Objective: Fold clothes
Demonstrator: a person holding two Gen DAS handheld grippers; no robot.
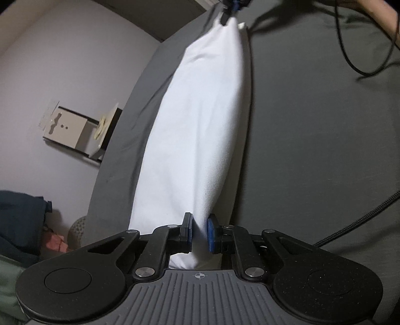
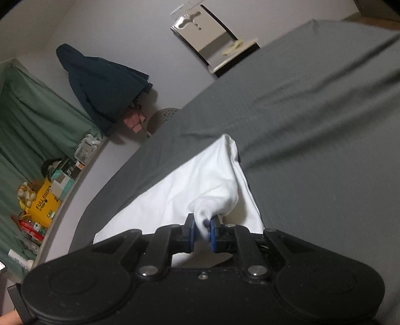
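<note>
Right now the white garment (image 1: 200, 120) is stretched between my two tongs into a long, smooth band, plain white with soft creases, over the grey bed sheet (image 1: 312, 150), beside the bed's edge. Seen from my right wrist, its near end bunches into a twisted wad, and a flat triangle of the cloth (image 2: 175, 190) spreads on the sheet behind it.

Off to the side, a shelf (image 2: 50, 200) by the green curtain (image 2: 30, 125) holds a yellow box (image 2: 46, 200) and small packages; a dark jacket (image 2: 100, 85) hangs on the wall.

My left tongs (image 1: 200, 233) are clamped on one end of the garment, the fabric pinched between the blue pads. My right tongs (image 2: 202, 232) are clamped on the bunched other end. From my left wrist I see the right tongs (image 1: 228, 11) far off at the top, gripping the band's tip, with black cables (image 1: 350, 50) trailing near a bare forearm (image 1: 375, 15). Both tongs tilt downward toward the bed.
</note>
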